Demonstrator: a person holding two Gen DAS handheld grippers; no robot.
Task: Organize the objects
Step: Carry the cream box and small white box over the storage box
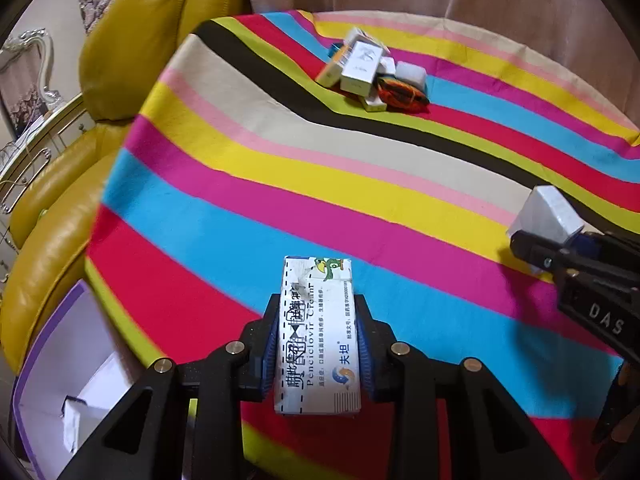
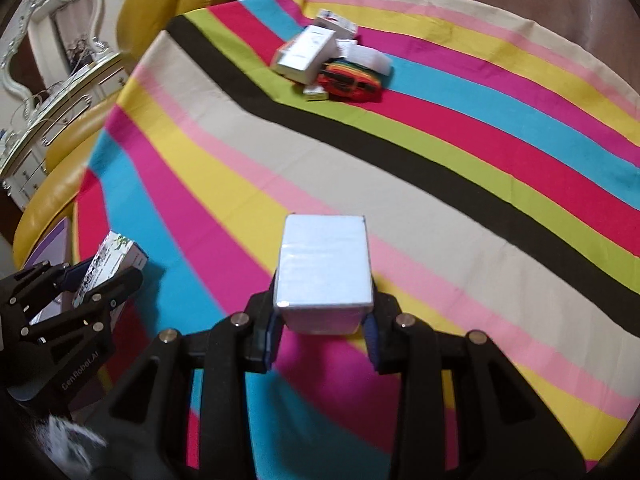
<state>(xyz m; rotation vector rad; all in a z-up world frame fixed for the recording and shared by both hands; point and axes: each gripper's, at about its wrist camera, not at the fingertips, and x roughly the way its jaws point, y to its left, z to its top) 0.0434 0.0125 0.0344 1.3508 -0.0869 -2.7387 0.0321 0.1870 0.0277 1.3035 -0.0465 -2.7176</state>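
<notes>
My left gripper (image 1: 318, 324) is shut on a long white cream box (image 1: 318, 340) with a green cartoon figure at its far end, held above the striped cloth. The same box (image 2: 110, 268) shows at the left of the right wrist view, inside the left gripper (image 2: 96, 280). My right gripper (image 2: 322, 312) is shut on a plain white box (image 2: 325, 268), also lifted off the cloth. That white box (image 1: 550, 216) and the right gripper (image 1: 560, 248) appear at the right edge of the left wrist view. A pile of small boxes (image 1: 362, 66) lies at the far side of the table.
The round table carries a striped cloth (image 1: 280, 184). An orange and black bundle (image 2: 352, 78) lies in the far pile. A yellow leather armchair (image 1: 120, 60) stands to the left. A purple-edged open box (image 1: 60, 380) sits low at the left, below the table edge.
</notes>
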